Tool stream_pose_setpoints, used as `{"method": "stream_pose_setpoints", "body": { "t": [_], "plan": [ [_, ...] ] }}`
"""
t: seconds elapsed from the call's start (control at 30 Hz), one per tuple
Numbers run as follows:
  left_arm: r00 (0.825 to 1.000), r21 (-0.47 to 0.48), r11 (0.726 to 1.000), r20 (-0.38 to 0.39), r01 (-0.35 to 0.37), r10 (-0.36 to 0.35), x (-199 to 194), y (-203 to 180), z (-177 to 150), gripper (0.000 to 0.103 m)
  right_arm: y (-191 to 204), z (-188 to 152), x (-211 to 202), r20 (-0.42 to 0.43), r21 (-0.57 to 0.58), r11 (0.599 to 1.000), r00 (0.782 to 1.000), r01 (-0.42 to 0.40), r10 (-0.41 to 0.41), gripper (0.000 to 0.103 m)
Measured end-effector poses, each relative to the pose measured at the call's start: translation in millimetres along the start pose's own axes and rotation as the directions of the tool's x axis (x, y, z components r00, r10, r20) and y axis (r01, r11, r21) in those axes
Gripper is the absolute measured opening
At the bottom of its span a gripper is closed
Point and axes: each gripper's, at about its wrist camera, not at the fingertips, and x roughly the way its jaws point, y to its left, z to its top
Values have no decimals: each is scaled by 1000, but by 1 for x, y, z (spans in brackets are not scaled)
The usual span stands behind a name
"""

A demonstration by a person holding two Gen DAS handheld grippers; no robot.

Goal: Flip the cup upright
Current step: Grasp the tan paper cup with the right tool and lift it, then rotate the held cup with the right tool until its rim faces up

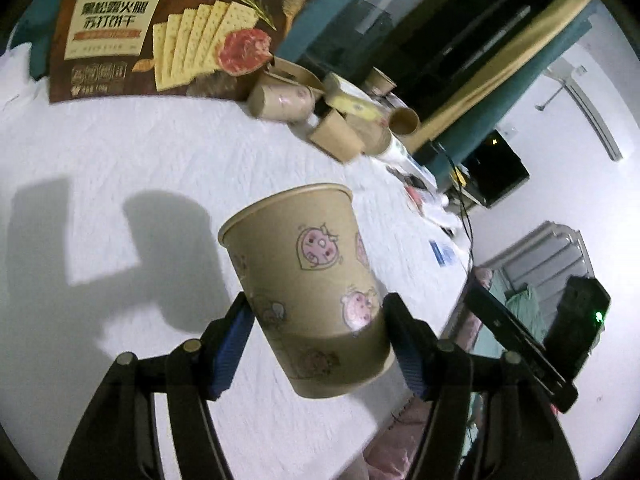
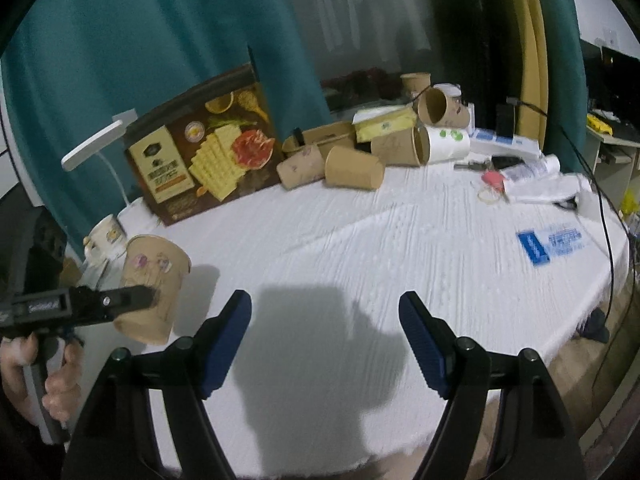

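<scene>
Left gripper [image 1: 318, 322] around lifted cup [image 1: 304, 276]

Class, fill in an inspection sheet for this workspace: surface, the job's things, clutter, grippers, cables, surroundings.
Surface: table under a white textured cloth.
Job's things: paper cup with pink cartoon prints, held off the cloth, rim up, tilted.
Clutter: cracker box standing at the back; pile of tipped paper cups; blue card; white mug.
Grippers: left gripper shut on the paper cup; right gripper open, holding nothing.
Cables: black cable trailing over the table's right edge.
Surroundings: teal curtain behind.
</scene>
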Motion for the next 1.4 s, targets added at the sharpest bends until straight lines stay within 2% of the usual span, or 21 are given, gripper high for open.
{"method": "stream_pose_setpoints", "body": {
  "t": [0.13,0.23,0.6,0.7,0.77,0.9,1.03,1.13,1.2,1.3,1.4],
  "plan": [
    [999,26,999,-28,-23,23,-5,-11,-33,66,0,-26,-4,-37,27,1000,999,-14,15,74],
    [998,28,999,-62,-26,28,4,-12,-45,66,-1,-38,0,-65,41,999,998,-20,22,74],
    [990,3,999,-135,-51,51,27,-5,-49,69,-4,-48,14,-113,53,998,993,-28,34,74],
    [991,-19,1000,-135,-3,0,27,-4,-48,72,-5,-47,18,-124,46,999,992,-25,31,74],
    [992,-21,1000,-126,7,-10,24,-5,-48,76,-5,-47,19,-121,49,999,992,-20,26,74],
    [993,-23,999,-110,34,-37,14,-7,-48,76,-5,-43,21,-121,44,999,992,-23,28,74],
    [996,-14,999,-83,39,-40,-1,-5,-51,77,-4,-36,22,-139,44,995,986,-86,91,74],
    [998,-4,1000,-58,27,-27,-12,-1,-52,77,-6,-29,30,-184,98,975,960,-198,213,74],
    [1000,8,1000,-28,3,-3,-22,4,-54,77,-6,-25,42,-237,153,952,925,-266,297,74],
    [998,37,997,17,-61,61,-35,11,-56,77,4,-23,57,-313,154,956,905,-251,288,74],
    [989,63,988,58,-141,137,-47,21,-59,77,15,-24,67,-365,145,954,882,-263,298,74]
  ]
}}
